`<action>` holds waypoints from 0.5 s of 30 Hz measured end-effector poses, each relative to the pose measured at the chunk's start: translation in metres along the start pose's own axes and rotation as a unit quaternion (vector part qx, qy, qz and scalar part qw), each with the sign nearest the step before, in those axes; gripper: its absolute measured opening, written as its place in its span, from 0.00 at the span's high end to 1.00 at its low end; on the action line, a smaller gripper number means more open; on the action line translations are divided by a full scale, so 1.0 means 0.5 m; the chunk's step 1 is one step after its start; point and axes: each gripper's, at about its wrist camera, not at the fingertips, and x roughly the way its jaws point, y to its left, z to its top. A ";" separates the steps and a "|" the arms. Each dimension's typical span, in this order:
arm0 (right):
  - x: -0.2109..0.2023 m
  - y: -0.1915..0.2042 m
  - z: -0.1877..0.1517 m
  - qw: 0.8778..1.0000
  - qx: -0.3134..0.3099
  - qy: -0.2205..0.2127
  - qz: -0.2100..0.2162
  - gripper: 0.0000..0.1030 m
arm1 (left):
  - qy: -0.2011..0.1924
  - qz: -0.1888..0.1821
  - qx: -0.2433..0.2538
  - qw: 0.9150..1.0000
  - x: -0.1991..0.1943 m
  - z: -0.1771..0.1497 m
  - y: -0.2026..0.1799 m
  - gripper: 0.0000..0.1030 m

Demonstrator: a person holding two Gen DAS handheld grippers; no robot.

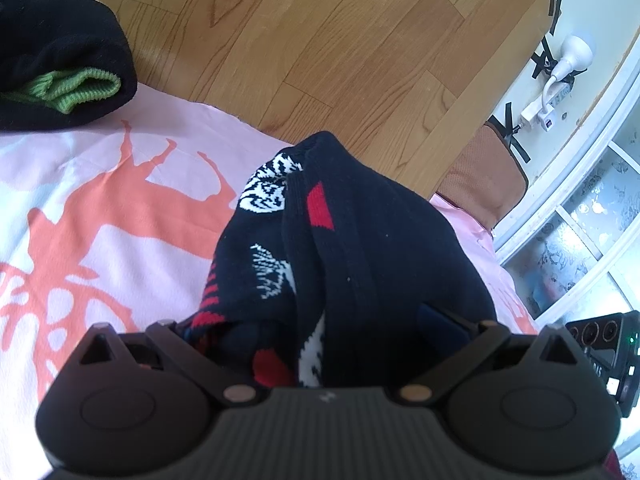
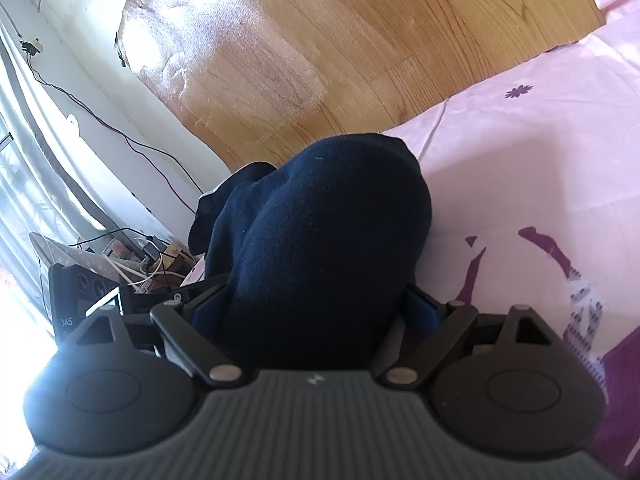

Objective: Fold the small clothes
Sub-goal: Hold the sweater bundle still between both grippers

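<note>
1. Sock (image 1: 352,240), dark knit with red and white pattern, fills the centre of the left view, bunched between the left gripper's (image 1: 320,344) jaws, which clamp it.
2. Right gripper (image 2: 316,320) grips dark navy cloth (image 2: 320,232) at frame centre; probably the same sock, cannot tell.
3. Folding well likely means keeping both grips firm, matching the edges and laying it flat on the sheet.
4. Pink printed sheet (image 1: 120,220) lies below; wood floor (image 1: 320,40) in the upper frame; a folded black and green piece (image 1: 68,64) sits upper left.
</note>
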 end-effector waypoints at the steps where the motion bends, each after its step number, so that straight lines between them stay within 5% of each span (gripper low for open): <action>1: 0.000 0.000 0.000 1.000 0.000 0.000 0.000 0.10 | 0.000 0.000 -0.001 1.000 0.000 0.000 0.000 0.00; 15: 0.000 -0.001 0.000 1.000 0.000 0.000 0.000 0.10 | -0.011 0.003 -0.009 1.000 -0.002 -0.005 0.001 0.00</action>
